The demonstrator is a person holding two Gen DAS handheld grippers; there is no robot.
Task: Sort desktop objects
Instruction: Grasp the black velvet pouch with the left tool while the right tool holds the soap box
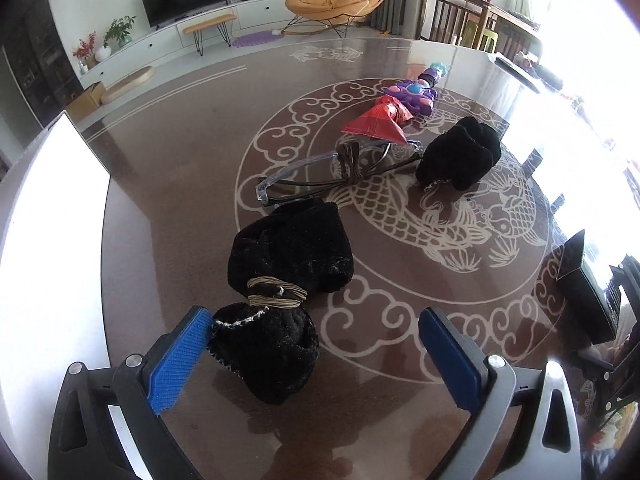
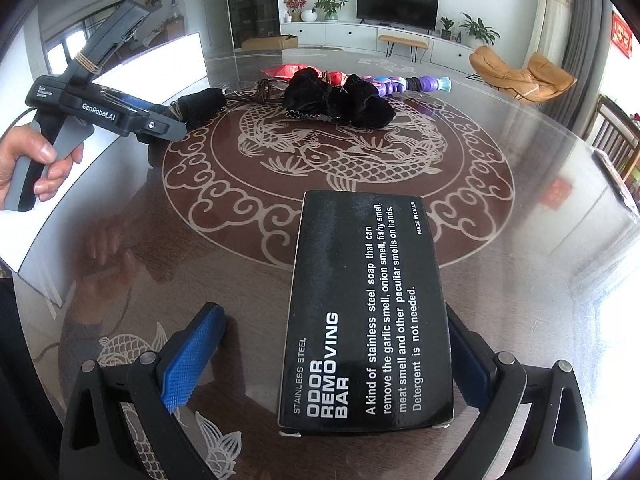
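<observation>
- Left wrist view: your left gripper stood wide open just above the round brown glass-topped table with a pale fish-and-cloud pattern, holding nothing.
- The near black fuzzy cloth bundle tied with tan cord lay between the blue-padded fingers, its lower lobe touching the left pad and well apart from the right one.
- Beyond it lay clear-framed glasses wrapped with brown cord, then a second black fuzzy bundle just to their right.
- Farther back sat a red folded paper packet and a purple plastic toy with pink and blue buttons — the two touching.
- A white sheet lay at the table's left edge; a black box showed at the right edge.
- Right wrist view: your right gripper was also spread wide; the black cardboard box printed "ODOR REMOVING BAR" lay flat on the glass between its fingers.
- The box rested against the right finger, while a clear gap separated it from the left blue pad — so it was not clamped.
- Across the table you could see the black bundles, the purple toy and the red packet in a row.
- At the left, your left hand gripped the other tool's handle over the white sheet.
</observation>
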